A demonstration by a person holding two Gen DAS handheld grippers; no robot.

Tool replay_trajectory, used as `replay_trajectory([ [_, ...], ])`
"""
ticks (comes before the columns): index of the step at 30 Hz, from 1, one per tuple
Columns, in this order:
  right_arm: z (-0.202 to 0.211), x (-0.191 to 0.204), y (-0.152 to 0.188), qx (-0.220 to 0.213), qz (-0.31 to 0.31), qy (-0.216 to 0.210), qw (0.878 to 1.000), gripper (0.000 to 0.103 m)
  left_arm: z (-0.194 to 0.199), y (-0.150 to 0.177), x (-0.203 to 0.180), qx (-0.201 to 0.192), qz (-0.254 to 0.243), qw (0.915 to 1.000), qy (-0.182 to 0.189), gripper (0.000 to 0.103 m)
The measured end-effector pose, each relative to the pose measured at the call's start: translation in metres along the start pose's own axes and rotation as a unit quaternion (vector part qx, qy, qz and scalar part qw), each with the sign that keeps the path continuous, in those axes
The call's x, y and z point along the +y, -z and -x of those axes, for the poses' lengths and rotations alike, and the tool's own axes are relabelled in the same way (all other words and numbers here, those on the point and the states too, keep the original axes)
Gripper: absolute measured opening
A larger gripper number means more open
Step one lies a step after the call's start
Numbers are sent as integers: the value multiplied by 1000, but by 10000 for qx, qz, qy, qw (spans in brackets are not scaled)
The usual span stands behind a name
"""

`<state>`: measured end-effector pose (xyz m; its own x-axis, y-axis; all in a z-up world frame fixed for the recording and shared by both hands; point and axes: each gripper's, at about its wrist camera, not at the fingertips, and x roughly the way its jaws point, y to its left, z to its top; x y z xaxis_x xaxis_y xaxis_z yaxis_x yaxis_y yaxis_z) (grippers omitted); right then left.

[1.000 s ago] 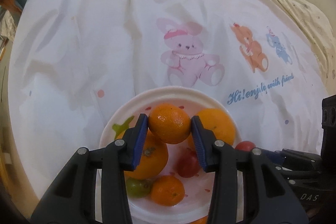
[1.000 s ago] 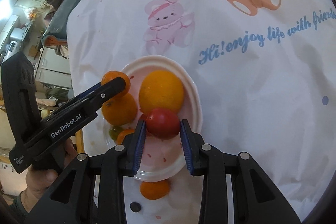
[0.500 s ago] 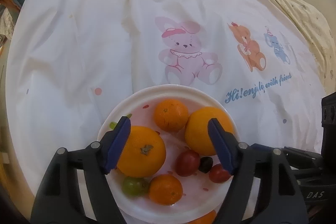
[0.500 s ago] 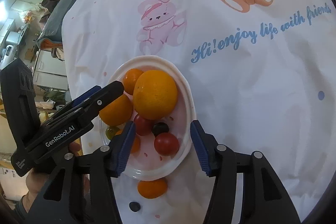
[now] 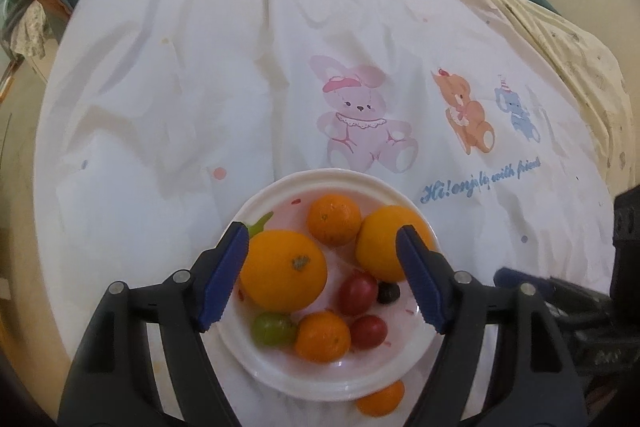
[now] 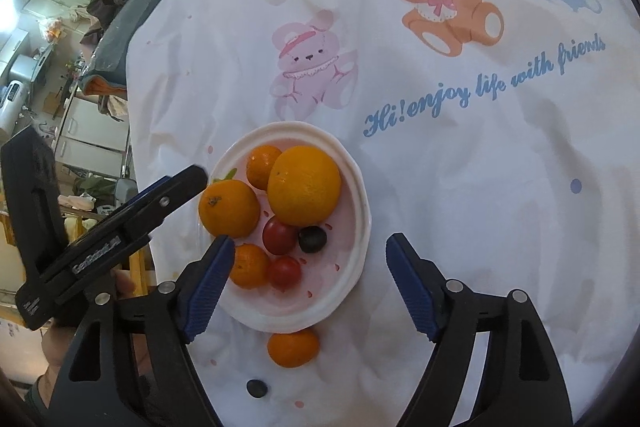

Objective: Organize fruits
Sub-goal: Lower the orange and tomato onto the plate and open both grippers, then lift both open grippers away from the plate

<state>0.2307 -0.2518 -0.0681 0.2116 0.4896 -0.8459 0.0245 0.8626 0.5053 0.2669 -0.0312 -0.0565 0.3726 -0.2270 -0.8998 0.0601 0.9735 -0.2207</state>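
Observation:
A white plate (image 5: 320, 379) (image 6: 352, 283) on the cartoon tablecloth holds several oranges, two red cherry tomatoes, a green grape (image 5: 273, 329) and a dark blueberry (image 6: 312, 239). A small orange (image 6: 293, 348) (image 5: 380, 399) and a blueberry (image 6: 256, 387) lie on the cloth beside the plate's near rim. My left gripper (image 5: 322, 275) is open and empty above the plate. My right gripper (image 6: 310, 287) is open and empty over the plate's near right side.
The white cloth with a pink rabbit (image 5: 360, 119), a bear (image 6: 444, 7) and blue lettering covers the table. The table's left edge drops to a cluttered room (image 6: 60, 87). The left gripper's body (image 6: 100, 243) shows left of the plate.
Both grippers opened: the left let go of a small orange and the right let go of a red tomato, both now on the plate. Both grippers drew back a little.

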Motion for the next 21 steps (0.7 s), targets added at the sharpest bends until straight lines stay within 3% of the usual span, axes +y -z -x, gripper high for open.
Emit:
replay_trajectory([
  [8,20,5,6,-166,113,-48,9998,81,43,20,-7,-274,-56,9995,-169,73],
  [15,48,11,21,-380,172,-84,9991,81,61,53,-11,-225,-119,9988,-417,73],
  [19,51,3,35,-340,206,343,9986,81,72,75,-4,-136,26,9987,-493,73],
  [21,51,-2,41,-274,177,343,9989,81,76,87,-2,-61,12,9977,-681,73],
])
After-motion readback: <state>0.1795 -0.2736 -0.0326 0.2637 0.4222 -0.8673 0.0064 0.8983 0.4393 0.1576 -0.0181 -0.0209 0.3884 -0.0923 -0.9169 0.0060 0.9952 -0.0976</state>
